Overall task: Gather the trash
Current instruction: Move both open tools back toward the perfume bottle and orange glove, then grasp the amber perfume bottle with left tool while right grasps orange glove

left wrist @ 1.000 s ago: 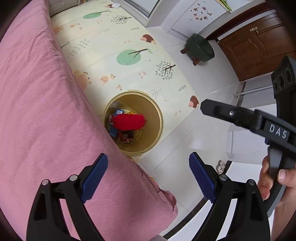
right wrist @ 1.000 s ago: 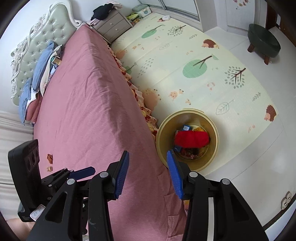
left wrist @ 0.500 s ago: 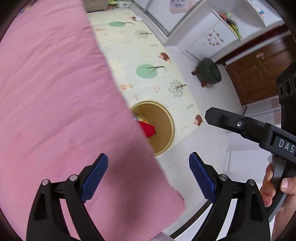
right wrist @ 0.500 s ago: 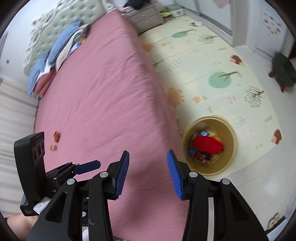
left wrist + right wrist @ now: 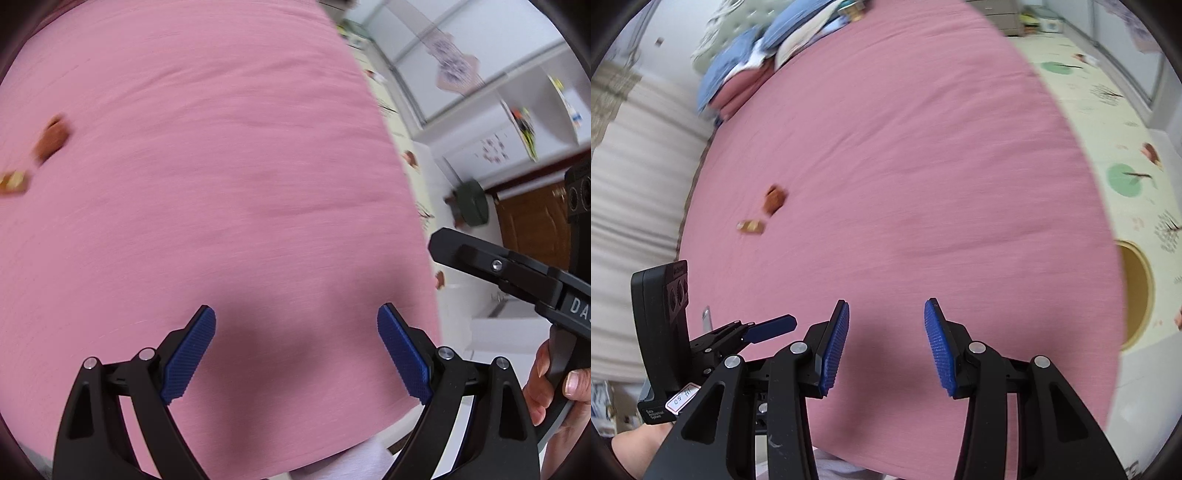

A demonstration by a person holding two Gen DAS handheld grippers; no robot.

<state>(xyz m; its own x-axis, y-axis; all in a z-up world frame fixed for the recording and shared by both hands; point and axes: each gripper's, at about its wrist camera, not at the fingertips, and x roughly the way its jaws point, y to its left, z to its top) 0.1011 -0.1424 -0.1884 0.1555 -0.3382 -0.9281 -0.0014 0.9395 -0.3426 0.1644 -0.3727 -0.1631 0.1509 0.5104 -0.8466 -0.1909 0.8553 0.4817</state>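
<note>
Two small bits of trash lie on the pink bed sheet [image 5: 905, 166]: a brown crumpled wrapper [image 5: 774, 199] and a yellowish wrapper [image 5: 751, 226] just below it. In the left wrist view they are blurred at the far left, the brown wrapper [image 5: 51, 138] above the yellowish wrapper [image 5: 14, 181]. My left gripper [image 5: 295, 350] is open and empty over the sheet. My right gripper [image 5: 884, 347] is open and empty above the near part of the bed, well short of the wrappers. The yellow trash bin [image 5: 1137, 291] stands on the floor, half hidden by the bed edge.
Folded blue and pink bedding [image 5: 746, 74] lies at the headboard. A patterned play mat [image 5: 1108, 122] covers the floor right of the bed. A dark green stool [image 5: 471, 203] and a brown door [image 5: 532, 225] stand beyond the bed corner.
Both views have swung left from the bin and floor onto the bed. The bin has slid to the right edge, and the wrappers are now nearer. Both grippers stay open.
</note>
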